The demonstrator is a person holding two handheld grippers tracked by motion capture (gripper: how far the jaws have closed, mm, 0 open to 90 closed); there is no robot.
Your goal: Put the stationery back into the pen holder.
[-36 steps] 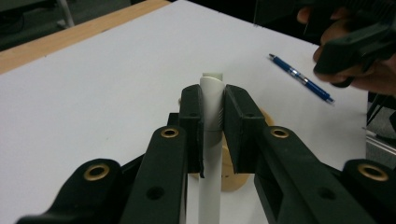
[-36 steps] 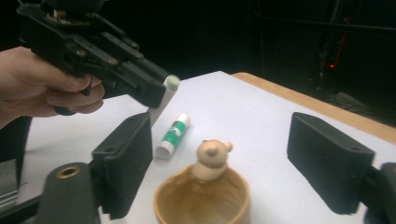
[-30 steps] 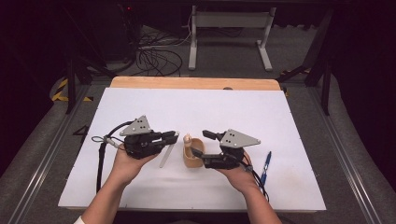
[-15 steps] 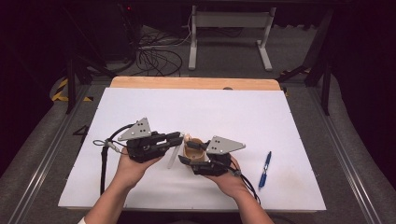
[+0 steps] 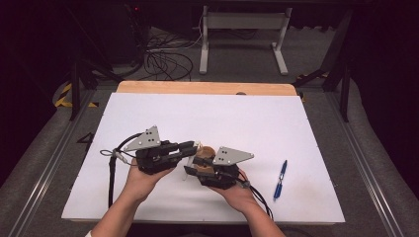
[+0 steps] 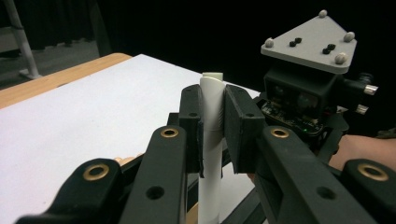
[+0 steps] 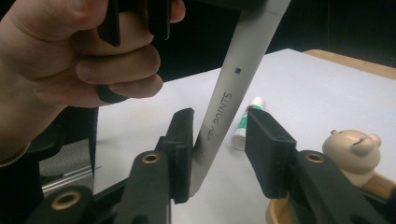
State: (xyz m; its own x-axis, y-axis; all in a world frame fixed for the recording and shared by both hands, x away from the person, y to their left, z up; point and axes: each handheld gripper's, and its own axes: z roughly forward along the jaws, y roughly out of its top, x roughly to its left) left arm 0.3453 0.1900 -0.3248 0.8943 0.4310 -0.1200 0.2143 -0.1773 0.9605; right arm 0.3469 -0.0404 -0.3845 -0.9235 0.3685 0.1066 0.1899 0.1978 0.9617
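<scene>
A pale grey marker (image 7: 233, 88) printed "KEY POINTS" hangs tilted, upper end clamped in my left gripper (image 6: 212, 100), which is shut on it. The left gripper (image 5: 191, 147) sits left of centre on the white sheet. My right gripper (image 7: 223, 133) straddles the marker's lower end. Its jaws have just been closing: the left pad (image 7: 183, 140) touches the barrel, while the right pad (image 7: 261, 144) stands a gap away. In the high view the right gripper (image 5: 195, 165) points left, under the left gripper's tip.
A tan bear figure (image 7: 350, 149) sits in a wooden dish (image 7: 275, 212) beside the right gripper. A small white tube (image 7: 247, 121) with a green and red label lies behind the marker. A blue pen (image 5: 280, 178) lies to the right on the white sheet (image 5: 247, 118).
The right hand has moved left, bringing its jaws to the marker beneath the left gripper's tip, and the jaws have narrowed. The left hand has stayed put.
</scene>
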